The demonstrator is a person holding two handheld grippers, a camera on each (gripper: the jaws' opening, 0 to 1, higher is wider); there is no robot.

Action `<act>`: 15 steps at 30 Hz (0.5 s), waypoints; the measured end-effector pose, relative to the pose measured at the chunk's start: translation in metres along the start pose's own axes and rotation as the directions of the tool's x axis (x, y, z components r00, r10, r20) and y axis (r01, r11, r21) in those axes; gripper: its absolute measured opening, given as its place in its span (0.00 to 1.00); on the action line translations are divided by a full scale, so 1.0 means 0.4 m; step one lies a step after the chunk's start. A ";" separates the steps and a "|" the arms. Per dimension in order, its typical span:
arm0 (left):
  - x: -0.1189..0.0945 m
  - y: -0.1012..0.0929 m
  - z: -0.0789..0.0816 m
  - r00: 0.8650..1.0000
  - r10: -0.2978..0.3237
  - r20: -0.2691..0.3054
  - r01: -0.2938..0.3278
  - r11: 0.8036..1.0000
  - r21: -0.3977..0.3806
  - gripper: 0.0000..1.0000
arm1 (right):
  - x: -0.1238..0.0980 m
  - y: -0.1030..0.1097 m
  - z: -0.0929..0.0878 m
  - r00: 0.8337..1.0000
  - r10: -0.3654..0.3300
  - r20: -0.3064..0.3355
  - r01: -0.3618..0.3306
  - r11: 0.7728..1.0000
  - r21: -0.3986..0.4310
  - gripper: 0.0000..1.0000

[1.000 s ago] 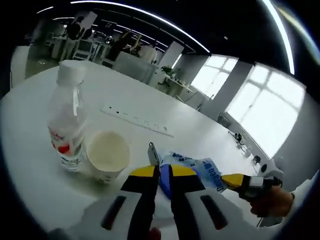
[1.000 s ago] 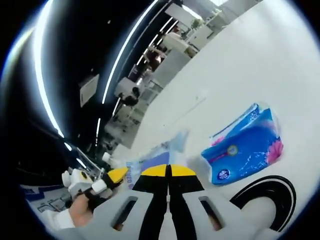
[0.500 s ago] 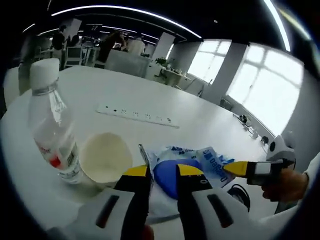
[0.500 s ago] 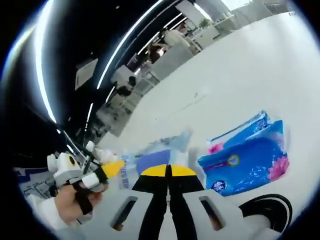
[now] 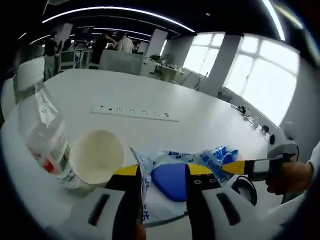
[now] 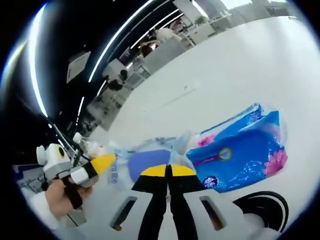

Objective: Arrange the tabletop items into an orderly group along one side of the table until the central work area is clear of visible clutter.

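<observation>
A clear plastic bag (image 5: 172, 182) with a blue piece inside lies on the white table (image 5: 200, 125), between the spread jaws of my left gripper (image 5: 162, 172), which is open. The bag's printed end meets the yellow tip of my right gripper (image 5: 235, 167), held by a hand at the right. In the right gripper view the bag (image 6: 150, 162) bunches up at my right gripper (image 6: 167, 171), shut on its crumpled end. The left gripper (image 6: 102, 162) shows at the left there. A water bottle (image 5: 42, 140) and a paper cup (image 5: 95, 157) stand side by side left of the bag.
A blue tissue pack (image 6: 240, 155) lies right of the bag. A black ring (image 6: 265, 205) rests near the table edge below it. A white power strip (image 5: 135, 112) runs across the table's middle. People and desks stand far behind.
My left gripper's jaws have spread apart around the bag, where they were pinched close a second ago. The right gripper stays shut at the bag's end. Both cameras shifted slightly.
</observation>
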State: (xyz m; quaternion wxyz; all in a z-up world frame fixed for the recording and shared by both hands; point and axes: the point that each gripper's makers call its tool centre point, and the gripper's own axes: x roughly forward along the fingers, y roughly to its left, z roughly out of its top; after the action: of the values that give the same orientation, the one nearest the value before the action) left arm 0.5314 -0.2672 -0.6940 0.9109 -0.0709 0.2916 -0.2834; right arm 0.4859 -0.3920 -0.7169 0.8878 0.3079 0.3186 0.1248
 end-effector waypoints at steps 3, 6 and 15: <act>-0.009 0.008 -0.004 1.000 0.020 -0.009 -0.020 1.000 0.007 0.36 | -0.003 -0.008 0.000 1.000 -0.020 0.005 0.020 0.998 -0.055 0.00; -0.020 0.013 0.010 1.000 0.030 0.009 -0.030 0.999 0.024 0.37 | -0.013 0.001 0.008 1.000 -0.012 0.020 0.013 0.997 -0.077 0.00; -0.049 -0.032 0.047 0.998 -0.023 0.058 0.020 0.999 0.042 0.36 | -0.038 0.048 0.041 0.998 0.035 0.058 -0.024 0.983 -0.184 0.14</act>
State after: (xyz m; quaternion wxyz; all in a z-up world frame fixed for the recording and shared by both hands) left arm 0.5229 -0.2678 -0.6653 0.9171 -0.0633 0.2582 -0.2970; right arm 0.4842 -0.3911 -0.6876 0.9196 0.2332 0.2740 0.1574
